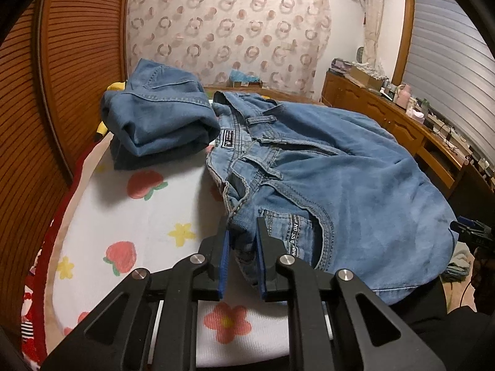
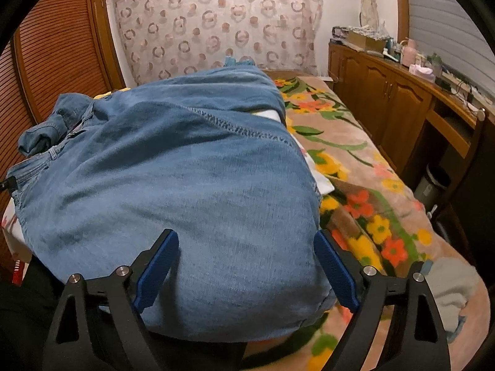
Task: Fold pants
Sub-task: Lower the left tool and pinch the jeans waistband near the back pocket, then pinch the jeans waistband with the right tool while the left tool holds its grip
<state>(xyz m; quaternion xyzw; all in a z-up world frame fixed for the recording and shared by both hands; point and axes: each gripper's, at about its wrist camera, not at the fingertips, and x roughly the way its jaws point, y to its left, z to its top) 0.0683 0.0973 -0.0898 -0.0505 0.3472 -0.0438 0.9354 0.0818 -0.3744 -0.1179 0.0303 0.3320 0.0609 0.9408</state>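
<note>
The light blue jeans [image 1: 340,167] lie spread over the middle and right of the left wrist view, waistband toward the left with belt loops and a small label showing, on a white blanket [image 1: 145,216] printed with strawberries, stars and flowers. In the right wrist view the same jeans [image 2: 191,185] fill the centre of the frame, a stitched seam crossing their upper part.

The left gripper [image 1: 242,232], at the bottom centre of its view, has its blue-padded fingers [image 1: 225,256] drawn narrow and pinching the waistband edge of the jeans beside the front pocket.

The right gripper [image 2: 246,244], at the bottom of its view, stands wide; its fingers [image 2: 157,266] straddle the near edge of the denim, and pressure on the cloth cannot be seen.

A second pair of folded jeans [image 1: 157,114] sits in the upper left of the left wrist view, just beside the waistband. A flowered blanket [image 2: 365,185] covers the bed to the right, with a wooden cabinet [image 2: 386,92] beyond and a patterned curtain [image 2: 216,24] at the top.
</note>
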